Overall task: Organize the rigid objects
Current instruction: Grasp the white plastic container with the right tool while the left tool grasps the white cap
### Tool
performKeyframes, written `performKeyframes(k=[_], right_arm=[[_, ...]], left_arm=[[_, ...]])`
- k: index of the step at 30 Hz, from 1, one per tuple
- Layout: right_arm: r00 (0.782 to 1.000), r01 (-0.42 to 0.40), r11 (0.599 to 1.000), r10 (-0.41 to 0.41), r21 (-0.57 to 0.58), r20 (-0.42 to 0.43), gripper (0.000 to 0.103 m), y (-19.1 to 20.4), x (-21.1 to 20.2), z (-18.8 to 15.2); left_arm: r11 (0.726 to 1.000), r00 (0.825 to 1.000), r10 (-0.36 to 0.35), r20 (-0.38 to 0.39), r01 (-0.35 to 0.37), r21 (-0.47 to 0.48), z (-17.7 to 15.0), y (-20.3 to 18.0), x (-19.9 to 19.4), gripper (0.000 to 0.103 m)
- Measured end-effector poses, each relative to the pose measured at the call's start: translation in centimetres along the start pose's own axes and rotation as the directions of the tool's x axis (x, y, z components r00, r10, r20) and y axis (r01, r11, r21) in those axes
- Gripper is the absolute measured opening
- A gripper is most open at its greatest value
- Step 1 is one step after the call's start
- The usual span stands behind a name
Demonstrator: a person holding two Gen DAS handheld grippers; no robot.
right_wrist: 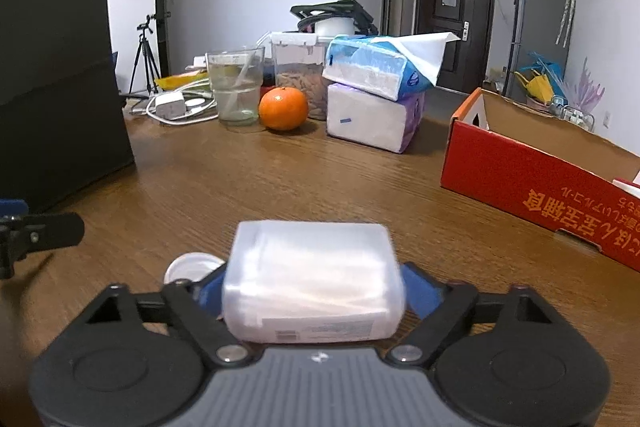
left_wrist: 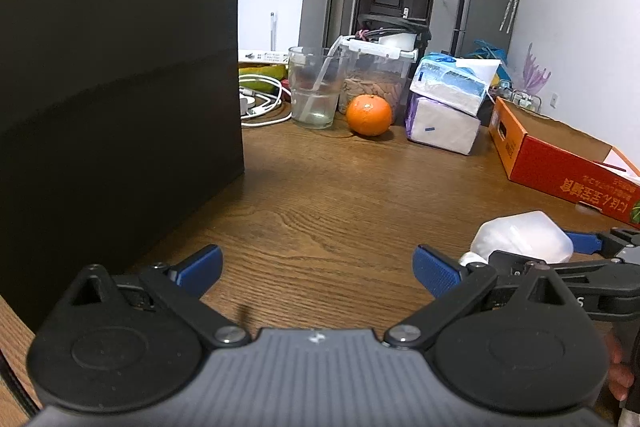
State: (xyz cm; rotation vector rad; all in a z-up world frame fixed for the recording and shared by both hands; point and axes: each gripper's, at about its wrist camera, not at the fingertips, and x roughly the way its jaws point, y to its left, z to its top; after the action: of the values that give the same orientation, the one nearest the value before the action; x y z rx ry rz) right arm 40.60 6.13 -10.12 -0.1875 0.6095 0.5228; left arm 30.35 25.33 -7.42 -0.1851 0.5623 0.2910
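My right gripper (right_wrist: 312, 291) is shut on a white translucent plastic bottle (right_wrist: 312, 283) with a white cap, held sideways low over the wooden table (right_wrist: 320, 179). The bottle also shows in the left wrist view (left_wrist: 524, 237) at the right, between the right gripper's blue pads. My left gripper (left_wrist: 318, 267) is open and empty, low over the table, beside a large black box (left_wrist: 120, 87) on its left. An open red cardboard box (right_wrist: 536, 183) lies to the right of the bottle.
At the back of the table stand a glass with a straw (right_wrist: 236, 87), an orange (right_wrist: 284, 108), a lidded food container (right_wrist: 298, 67), two stacked tissue packs (right_wrist: 376, 95) and a white charger with cables (right_wrist: 172, 107).
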Motion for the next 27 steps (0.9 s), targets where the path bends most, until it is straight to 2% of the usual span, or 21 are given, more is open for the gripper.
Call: performKeyframes(k=[5,9,16,27], right_arm=[[1.0,0.017,1.0,-0.017,-0.001,-0.004,0.082,0.1,0.3,-0.1],[0.999,0.03,0.999,-0.031,0.023,0.031,0.082,-0.3,-0.3,-0.1],[0.997,0.028,0.999,-0.031,0.041,0.072,0.082,-0.9,-1.4,-0.1],[0.992,0.05,0.996,-0.059,0.078,0.115,0.082,-3.6,-3.4,-0.7]], left_arm=[[1.0,1.0,0.008,-0.003,-0.008,0.006,-0.1,-0.1,0.1,0.103],[1.0,1.0,0.024,0.002,-0.024,0.012,-0.1,-0.3,0.2,0.103],[0.999,0.999,0.038,-0.012,-0.038,-0.031,-0.2,-0.2,0.5,0.103],[0.999,0.998,0.051,-0.03,-0.051,0.0,-0.9,-3.0,0.9,0.103]])
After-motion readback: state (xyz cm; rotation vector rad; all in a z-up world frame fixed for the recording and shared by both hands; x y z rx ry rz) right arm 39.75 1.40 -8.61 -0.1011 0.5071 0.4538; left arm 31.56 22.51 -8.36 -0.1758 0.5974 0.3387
